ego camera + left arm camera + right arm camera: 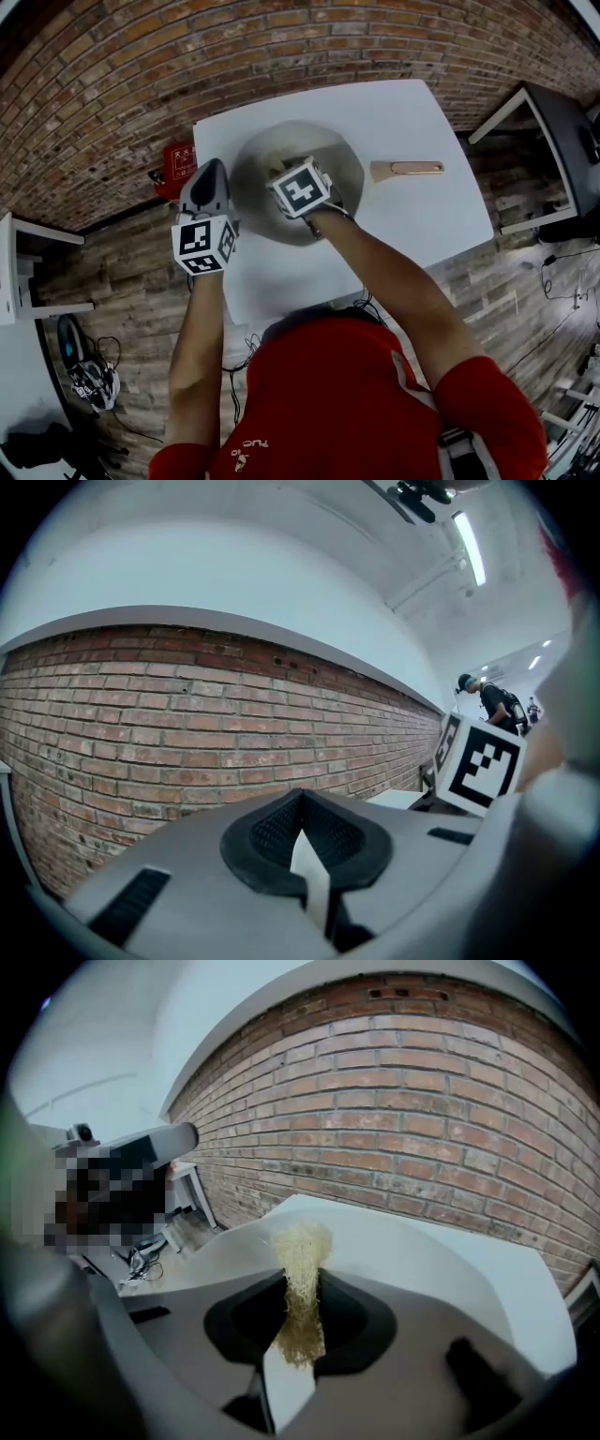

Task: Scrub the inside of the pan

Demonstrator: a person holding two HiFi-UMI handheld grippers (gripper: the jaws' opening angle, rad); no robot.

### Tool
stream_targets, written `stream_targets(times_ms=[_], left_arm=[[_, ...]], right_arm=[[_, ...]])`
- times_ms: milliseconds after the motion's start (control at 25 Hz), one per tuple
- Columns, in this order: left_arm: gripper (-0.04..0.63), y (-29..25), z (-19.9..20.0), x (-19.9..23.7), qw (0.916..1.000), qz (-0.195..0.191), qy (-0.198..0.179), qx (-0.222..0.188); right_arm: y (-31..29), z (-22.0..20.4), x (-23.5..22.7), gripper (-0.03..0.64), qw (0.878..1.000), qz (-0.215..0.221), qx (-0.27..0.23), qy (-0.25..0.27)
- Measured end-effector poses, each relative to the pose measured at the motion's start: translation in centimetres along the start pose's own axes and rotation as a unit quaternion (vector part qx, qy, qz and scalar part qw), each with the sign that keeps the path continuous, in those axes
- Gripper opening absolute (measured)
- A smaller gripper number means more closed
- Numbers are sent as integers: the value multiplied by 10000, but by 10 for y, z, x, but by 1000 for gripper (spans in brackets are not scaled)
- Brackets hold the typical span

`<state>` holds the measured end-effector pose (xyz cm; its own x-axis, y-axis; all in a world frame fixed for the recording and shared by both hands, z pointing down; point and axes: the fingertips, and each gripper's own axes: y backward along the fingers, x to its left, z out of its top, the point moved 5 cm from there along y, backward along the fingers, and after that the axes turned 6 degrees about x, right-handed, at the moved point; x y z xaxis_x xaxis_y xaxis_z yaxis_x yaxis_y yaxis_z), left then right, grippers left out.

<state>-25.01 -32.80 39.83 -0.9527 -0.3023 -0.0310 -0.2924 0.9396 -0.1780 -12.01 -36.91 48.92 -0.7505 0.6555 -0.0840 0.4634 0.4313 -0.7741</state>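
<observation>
A grey round pan (253, 178) sits on the white table (412, 122), its wooden handle (408, 169) pointing right. My right gripper (302, 190) is down inside the pan bowl, shut on a yellowish fibrous scrubber (302, 1260) that sticks out past the jaw tips (300, 1288). My left gripper (208, 190) is just off the pan's left rim. In its own view the left gripper (302, 832) is shut with nothing between the jaws and faces the brick wall. The gripper cube hides the scrubber in the head view.
A red box (178, 164) stands on the floor at the table's far left corner. A dark table (562, 131) is at the right and a white one (19, 272) at the left. Cables (94, 380) lie on the wooden floor.
</observation>
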Motion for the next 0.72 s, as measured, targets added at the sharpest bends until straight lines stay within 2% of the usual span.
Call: stream_targets(times_ms=[240, 360, 560, 720], left_arm=[[14, 4, -6, -5, 10000, -35, 40, 40], [14, 6, -9, -3, 10000, -31, 43, 58], [14, 7, -9, 3, 10000, -4, 45, 45], [14, 4, -6, 2, 10000, -27, 37, 12]], right_arm=[[-15, -10, 20, 87, 9990, -82, 218, 383], [-16, -12, 7, 87, 9988, -209, 163, 400], [5, -29, -29, 87, 9969, -603, 481, 152], [23, -31, -48, 87, 9965, -747, 364, 8]])
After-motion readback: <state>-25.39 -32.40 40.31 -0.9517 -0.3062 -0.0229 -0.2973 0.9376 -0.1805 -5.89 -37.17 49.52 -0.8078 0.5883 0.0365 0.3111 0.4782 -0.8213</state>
